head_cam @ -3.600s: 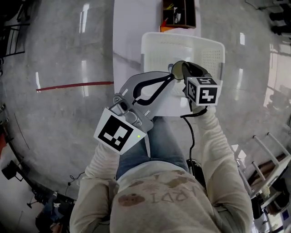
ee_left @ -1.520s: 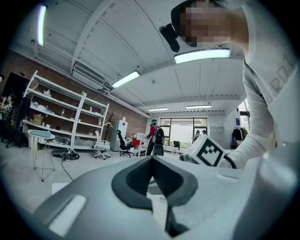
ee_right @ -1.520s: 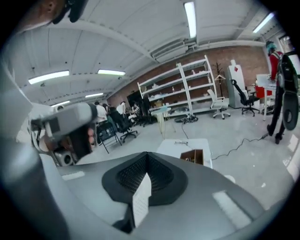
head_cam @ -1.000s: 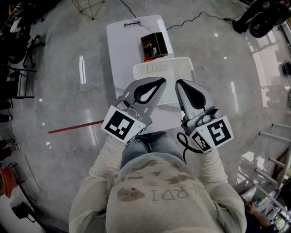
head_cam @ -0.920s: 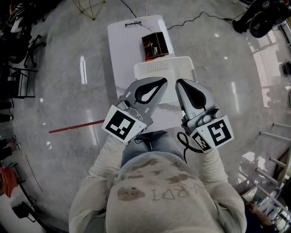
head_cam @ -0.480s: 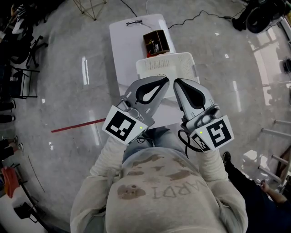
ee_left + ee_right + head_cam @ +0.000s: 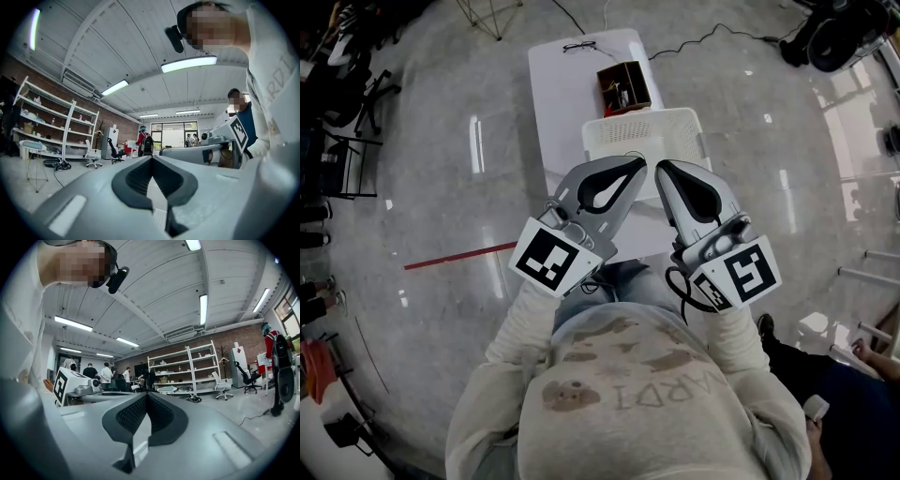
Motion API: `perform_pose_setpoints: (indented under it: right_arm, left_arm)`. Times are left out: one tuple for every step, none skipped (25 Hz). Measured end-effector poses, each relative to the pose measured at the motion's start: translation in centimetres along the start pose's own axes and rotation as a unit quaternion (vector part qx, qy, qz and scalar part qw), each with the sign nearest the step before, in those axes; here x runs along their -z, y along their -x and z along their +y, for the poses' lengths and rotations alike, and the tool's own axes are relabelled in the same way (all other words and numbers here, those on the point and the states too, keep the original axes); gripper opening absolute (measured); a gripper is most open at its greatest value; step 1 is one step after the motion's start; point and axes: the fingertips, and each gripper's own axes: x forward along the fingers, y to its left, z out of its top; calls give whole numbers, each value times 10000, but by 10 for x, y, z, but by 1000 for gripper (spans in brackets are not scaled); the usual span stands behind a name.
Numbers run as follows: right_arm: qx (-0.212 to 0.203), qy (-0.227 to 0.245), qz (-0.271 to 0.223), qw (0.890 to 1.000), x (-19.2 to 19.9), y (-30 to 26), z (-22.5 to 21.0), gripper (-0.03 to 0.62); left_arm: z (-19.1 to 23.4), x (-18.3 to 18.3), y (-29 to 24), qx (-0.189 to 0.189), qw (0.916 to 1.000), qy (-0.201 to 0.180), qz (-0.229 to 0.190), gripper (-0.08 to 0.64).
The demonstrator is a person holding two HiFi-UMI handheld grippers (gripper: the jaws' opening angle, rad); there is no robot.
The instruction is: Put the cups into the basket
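We look steeply down on a person in a pale jumper (image 7: 619, 394) standing at the near end of a white table (image 7: 567, 103). They hold a grey gripper in each hand at chest height, well above the table.

The left gripper (image 7: 636, 164) and the right gripper (image 7: 661, 167) lean towards each other, so their tips come close together. From our view the tips overlap the near part of the basket (image 7: 692, 131). Each gripper has a cube with black and white square markers at its back end.

In the left gripper view the jaws are pressed together at the tips and grasp nothing. In the right gripper view the jaws are likewise clenched tip to tip, with nothing between them. Both views look out across a large room with ceiling lights, metal shelves (image 7: 187, 366) and office chairs.

The basket is white plastic with perforated walls and sits on the table in front of the person. We make out a faint round outline (image 7: 630, 157) inside it, near its front edge. We cannot tell whether that is a cup, and we can pick out no cup clearly.

Just beyond the basket stands a brown box (image 7: 622, 88). A pair of glasses (image 7: 578, 46) lies at the far end of the table. A red line (image 7: 455, 255) runs across the grey floor to the left.
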Motion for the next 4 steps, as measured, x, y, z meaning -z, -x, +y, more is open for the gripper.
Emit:
perform_pose_setpoints:
  right_arm:
    - [-5,-7,2,10000,0,0,0,26]
    - [-9,-12,5,10000,-1,0,1,26]
    - [-13,-15,8,10000,-1,0,1,26]
    - [-15,-17,11,10000,-1,0,1,26]
  left_arm:
    - [0,0,1,-6,10000,-1,4,0]
    - [0,-1,1,-10,10000,-6,7,0]
    - [0,-1,1,-13,10000,-12,8,0]
    - [0,-1,1,-15,10000,-18,9,0]
